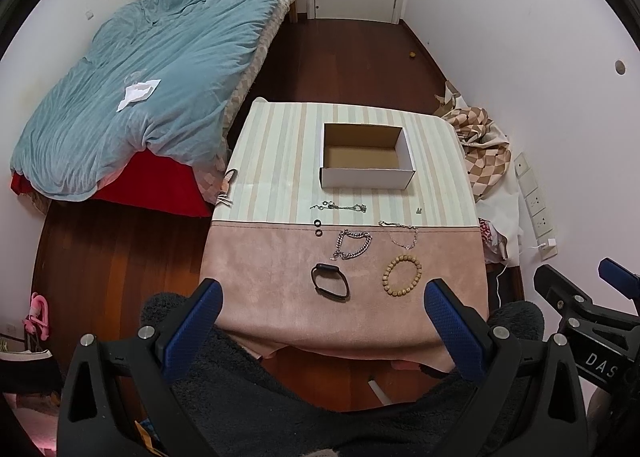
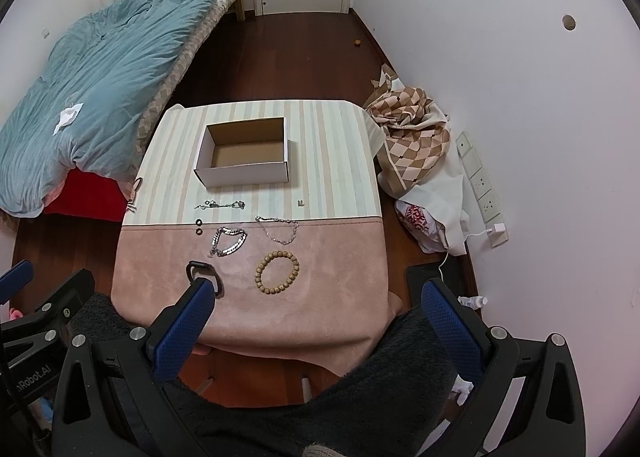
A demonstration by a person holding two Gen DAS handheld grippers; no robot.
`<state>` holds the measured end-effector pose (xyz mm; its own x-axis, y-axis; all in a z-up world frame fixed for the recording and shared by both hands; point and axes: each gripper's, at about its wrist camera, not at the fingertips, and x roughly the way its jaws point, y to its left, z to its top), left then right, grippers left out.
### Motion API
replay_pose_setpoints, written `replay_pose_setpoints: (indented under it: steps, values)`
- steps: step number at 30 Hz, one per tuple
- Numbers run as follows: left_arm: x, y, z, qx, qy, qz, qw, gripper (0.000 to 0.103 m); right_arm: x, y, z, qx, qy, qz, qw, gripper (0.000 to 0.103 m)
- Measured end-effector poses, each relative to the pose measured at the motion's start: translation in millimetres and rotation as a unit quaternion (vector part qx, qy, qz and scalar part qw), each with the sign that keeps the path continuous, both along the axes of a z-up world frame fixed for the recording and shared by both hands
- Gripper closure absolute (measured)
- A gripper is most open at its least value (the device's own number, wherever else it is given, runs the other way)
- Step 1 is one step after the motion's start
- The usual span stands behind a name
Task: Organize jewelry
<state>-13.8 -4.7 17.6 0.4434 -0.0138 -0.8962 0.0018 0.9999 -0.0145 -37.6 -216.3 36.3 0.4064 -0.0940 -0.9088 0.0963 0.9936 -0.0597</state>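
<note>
Left wrist view: my left hand-held gripper point(image 1: 322, 315) hangs wide apart and empty over the near edge of the surface point(image 1: 280, 313).
Box: the cardboard box point(image 1: 366, 177) sits empty at the far, striped end.
Jewelry: black band point(image 1: 330, 282) and wooden bead bracelet point(image 1: 402, 275) lie nearest me, well apart; silver chain bracelet point(image 1: 352, 244) just behind the band; 2 small black rings point(image 1: 318, 228) beside it.
Right wrist view: my right hand-held gripper point(image 2: 316, 303) is wide too, holding nothing; its left finger covers part of the black band point(image 2: 199, 267).
Thin chain: thin chain point(image 2: 280, 231) lies behind the wooden bead bracelet point(image 2: 277, 272).
Doing it well: I'd take the beads first, 1 finger inside the loop and 1 outside, pinch 1 side, lift clear, then carry to the box point(image 2: 244, 173).
</note>
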Motion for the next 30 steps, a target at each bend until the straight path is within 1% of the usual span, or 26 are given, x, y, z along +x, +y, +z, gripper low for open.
replay_pose_setpoints:
  steps: [15,16,30]
  values:
    - [-0.6,-7.0,10.4,0.000,-0.007,0.001,1.0000,0.000,-4.2,-1.2,5.3,0.001,-0.005,0.003,1.000,0.000]
    - [-3.1,0.0,7.3,-0.001,-0.006,0.001,1.0000,0.000,-4.7,-0.9,5.4,0.001,-0.005,0.003,1.000,0.000]
    - [-3.3,-3.0,8.3,-0.001,-0.007,0.001,1.0000,0.000,-6.3,-4.4,9.9,0.001,-0.009,0.002,1.000,0.000]
